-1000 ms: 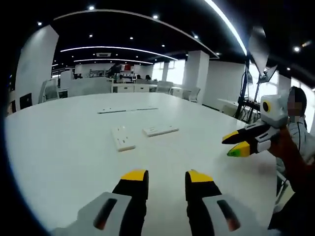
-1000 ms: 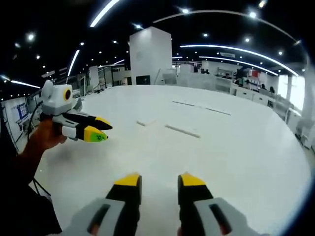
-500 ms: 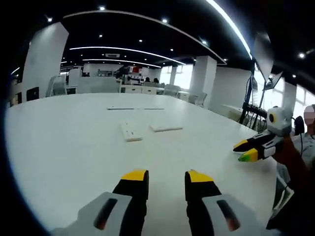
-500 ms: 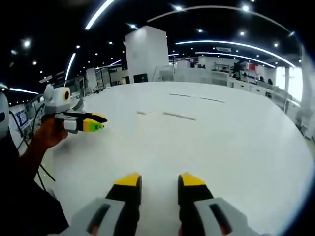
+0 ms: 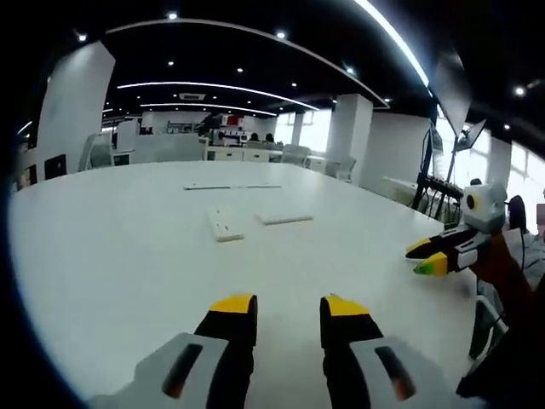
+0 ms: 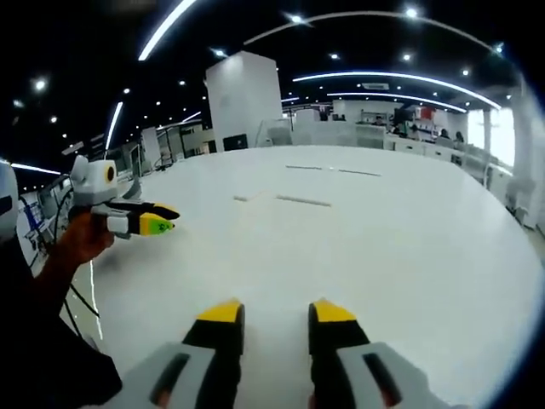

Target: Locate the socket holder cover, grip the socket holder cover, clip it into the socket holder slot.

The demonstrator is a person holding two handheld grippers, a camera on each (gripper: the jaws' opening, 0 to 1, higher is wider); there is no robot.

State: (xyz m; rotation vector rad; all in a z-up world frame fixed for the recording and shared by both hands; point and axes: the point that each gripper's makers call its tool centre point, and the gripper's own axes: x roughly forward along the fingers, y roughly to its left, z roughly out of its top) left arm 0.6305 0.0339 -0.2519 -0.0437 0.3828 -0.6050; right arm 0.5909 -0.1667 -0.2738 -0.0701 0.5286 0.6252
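– Well, what is seen on the table point(image 5: 102, 256), from the left?
– In the left gripper view, the socket holder point(image 5: 225, 225) is seen lying flat far ahead, with the cover point(image 5: 284, 218) just to its right, apart from it; two thin strips point(image 5: 232, 185) lie farther back.
– And the left gripper point(image 5: 286, 312)?
– Its jaws are held spread with nothing between them, well short of both parts. At the right edge the right gripper point(image 5: 426, 258) is seen above the table's edge.
– Its state?
– In the right gripper view the right gripper point(image 6: 278, 315) is seen spread and empty; the left gripper point(image 6: 158, 219) is held up at the left
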